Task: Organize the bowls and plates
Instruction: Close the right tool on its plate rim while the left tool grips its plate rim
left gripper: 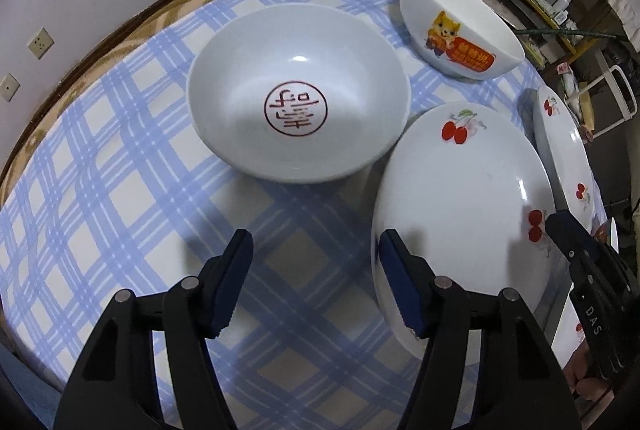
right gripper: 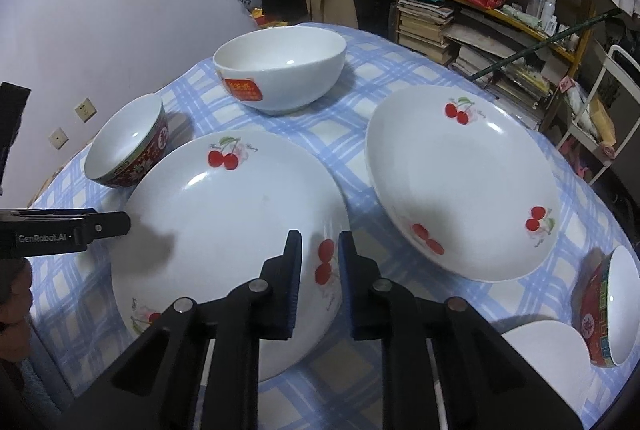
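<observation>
plates: 2 cherry plates [right gripper: 228,230] [right gripper: 460,189] on table [right gripper: 360,117] | bowls: 5 (one at 5 o'clock, possibly a bowl) | all upright | left gripper [left gripper: 316,250] open, straddling plate's rim | right gripper [right gripper: 320,250] narrowed over near plate's rim, contact unclear

The scene is evenly but dimly lit from overhead. Small glare spots are seen on the stamped bowl [left gripper: 298,109] beyond the fingertips and on the near cherry plate [right gripper: 228,242]. Soft shadows are cast on the checked cloth [left gripper: 120,189] below and ahead of the fingers [left gripper: 236,282]. Strong fisheye bending and dark vignetted corners are seen at the edges. The shelves [right gripper: 500,25] far beyond appear grainy and soft.
</observation>
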Available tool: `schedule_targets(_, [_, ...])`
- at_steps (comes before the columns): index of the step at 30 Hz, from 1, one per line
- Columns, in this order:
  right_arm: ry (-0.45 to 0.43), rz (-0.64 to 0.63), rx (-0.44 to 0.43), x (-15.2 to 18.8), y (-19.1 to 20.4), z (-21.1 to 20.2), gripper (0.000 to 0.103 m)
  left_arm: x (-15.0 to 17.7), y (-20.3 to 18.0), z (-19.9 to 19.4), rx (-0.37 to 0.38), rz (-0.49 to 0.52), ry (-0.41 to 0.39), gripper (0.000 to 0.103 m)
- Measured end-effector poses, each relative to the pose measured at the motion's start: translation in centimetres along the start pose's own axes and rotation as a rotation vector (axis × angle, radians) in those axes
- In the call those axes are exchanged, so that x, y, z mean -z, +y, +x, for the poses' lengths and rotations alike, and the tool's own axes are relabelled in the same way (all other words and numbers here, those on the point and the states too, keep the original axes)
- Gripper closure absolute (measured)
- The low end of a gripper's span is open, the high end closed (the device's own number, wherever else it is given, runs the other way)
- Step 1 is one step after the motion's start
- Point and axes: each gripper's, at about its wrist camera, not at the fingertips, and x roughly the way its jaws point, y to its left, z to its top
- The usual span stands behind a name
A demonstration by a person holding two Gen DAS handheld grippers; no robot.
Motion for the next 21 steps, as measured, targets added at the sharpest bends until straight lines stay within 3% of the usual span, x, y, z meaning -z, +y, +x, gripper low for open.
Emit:
schedule_targets(13, [0.018,-0.003,-0.026,0.5,0.2,1.0,0.084,0.0,-1.0,1.0,-0.012,0.038,0.025,0.039])
schedule_targets(17, [0.020,-0.007,-0.028,0.6,0.3,1.1,0.084,0.1,-1.4,1.1,-0.002,0.058,0.024,0.049])
schedule_targets(21, [0.022,-0.009,-0.026,0.6,0.4,1.2,0.084,0.1,-1.8,1.2,0.003,0.071,0.024,0.052])
